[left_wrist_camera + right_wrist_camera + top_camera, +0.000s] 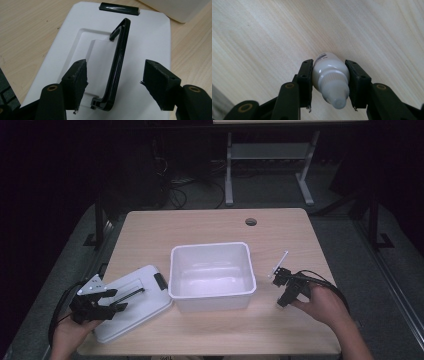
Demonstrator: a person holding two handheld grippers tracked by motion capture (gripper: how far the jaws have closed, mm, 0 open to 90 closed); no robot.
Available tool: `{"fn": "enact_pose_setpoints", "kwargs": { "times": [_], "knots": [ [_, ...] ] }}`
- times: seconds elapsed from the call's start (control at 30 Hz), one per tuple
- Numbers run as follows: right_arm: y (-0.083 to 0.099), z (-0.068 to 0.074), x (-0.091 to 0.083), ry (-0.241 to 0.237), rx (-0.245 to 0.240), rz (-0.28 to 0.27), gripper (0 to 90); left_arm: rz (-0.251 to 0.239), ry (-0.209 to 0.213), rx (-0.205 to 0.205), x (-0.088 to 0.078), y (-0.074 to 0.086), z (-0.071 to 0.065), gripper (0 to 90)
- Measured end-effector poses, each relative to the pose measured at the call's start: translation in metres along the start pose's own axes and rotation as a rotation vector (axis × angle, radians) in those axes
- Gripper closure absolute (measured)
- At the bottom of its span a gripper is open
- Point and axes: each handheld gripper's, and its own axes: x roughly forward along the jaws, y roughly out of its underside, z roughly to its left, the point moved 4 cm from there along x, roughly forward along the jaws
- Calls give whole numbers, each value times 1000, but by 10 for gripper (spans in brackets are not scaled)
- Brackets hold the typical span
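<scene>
The wooden table (210,227) carries a white plastic bin (212,272) in the middle, open and empty. At its left side lies the white lid (131,301), flat on the table, with a black handle (117,65) standing up from it. Your left gripper (114,300) has its jaws spread, one on each side of this handle, and the pads do not touch it. The handle looks stiff and thin, so you should take it in the middle. Your right gripper (329,82) is pinching a small white dropper bottle (330,76) on its body, at the right of the bin, just above the table. The bottle seems light and smooth, maybe slippery, so keep the pads on the wide part.
</scene>
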Motion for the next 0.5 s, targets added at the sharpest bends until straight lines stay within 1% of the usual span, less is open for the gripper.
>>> {"fn": "enact_pose_setpoints", "kwargs": {
  "times": [0.23,0.4,0.43,0.5],
  "knots": [
    [2,6,-12,4,-5,-11,595,4,-3,4,1,0,0,350],
    [1,11,-24,-5,1,-32,596,4,-7,10,0,-1,-1,351],
    [1,12,-26,-9,7,-33,595,3,-6,10,0,-1,-1,351],
    [1,13,-30,-10,3,-33,595,4,-7,12,0,-1,-1,351]
  ]
}}
